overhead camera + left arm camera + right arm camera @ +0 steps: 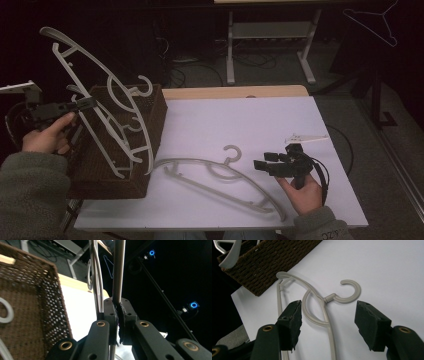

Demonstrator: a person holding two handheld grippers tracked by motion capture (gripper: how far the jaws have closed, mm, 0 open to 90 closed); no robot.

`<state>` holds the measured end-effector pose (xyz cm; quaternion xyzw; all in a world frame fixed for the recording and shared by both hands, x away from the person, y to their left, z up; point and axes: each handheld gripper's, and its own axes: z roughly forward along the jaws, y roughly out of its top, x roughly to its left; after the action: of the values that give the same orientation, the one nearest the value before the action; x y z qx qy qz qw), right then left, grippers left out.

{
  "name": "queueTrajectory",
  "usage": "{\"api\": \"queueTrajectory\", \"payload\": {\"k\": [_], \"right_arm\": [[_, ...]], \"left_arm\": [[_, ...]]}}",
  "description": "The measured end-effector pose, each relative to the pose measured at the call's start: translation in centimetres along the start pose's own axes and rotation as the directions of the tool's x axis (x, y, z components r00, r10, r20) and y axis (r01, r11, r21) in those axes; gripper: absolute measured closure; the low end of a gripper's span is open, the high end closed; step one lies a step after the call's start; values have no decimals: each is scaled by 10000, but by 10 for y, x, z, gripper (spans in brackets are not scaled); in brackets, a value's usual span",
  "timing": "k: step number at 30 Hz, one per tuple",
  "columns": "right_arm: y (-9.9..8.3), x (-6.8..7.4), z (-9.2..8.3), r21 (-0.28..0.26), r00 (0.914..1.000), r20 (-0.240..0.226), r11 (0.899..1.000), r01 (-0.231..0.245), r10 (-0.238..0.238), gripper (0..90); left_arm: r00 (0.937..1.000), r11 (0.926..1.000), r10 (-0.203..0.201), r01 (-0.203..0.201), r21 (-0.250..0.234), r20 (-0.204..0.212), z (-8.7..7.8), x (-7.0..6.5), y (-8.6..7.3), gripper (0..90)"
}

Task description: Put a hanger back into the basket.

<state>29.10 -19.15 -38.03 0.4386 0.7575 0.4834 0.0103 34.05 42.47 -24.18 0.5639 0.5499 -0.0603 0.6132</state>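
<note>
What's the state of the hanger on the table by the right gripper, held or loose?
Loose. The hanger lies flat on the white table; the right gripper hovers over its neck with jaws wide apart, pads clear of it.

Dim room with a dark, murky background; the white table alone shows bright, shadows soft, edges slightly grainy.
</note>
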Motion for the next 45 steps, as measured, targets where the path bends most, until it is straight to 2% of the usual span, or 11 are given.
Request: {"api": "queueTrajectory", "payload": {"k": [12,23,27,33,40,43,45], "right_arm": [[0,-1,0,31,9999,117,10000,68,-68,368],[0,0,2,107,9998,167,9998,138,-140,365],[0,1,3,143,9997,185,9998,155,-158,365],[-1,1,2,106,9997,195,9998,166,-168,364],[-1,2,4,218,9994,216,9994,250,-255,363],[-1,3,5,216,9994,210,9994,274,-279,363],[-1,3,5,222,9993,219,9993,301,-306,363]], "left_arm": [[9992,9998,-35,29,-173,-390,-20,12,20,858],[9953,9994,-277,256,-238,-925,-29,34,22,858],[9904,9995,-241,263,145,-1362,-26,46,18,857],[9820,9968,-438,552,572,-1838,-20,66,7,857],[9711,9880,-582,892,1259,-2313,-7,83,-5,856],[9709,9876,-702,999,1207,-2290,-3,88,-9,854],[9660,9865,-622,978,1317,-2510,-2,88,-10,849]]}}
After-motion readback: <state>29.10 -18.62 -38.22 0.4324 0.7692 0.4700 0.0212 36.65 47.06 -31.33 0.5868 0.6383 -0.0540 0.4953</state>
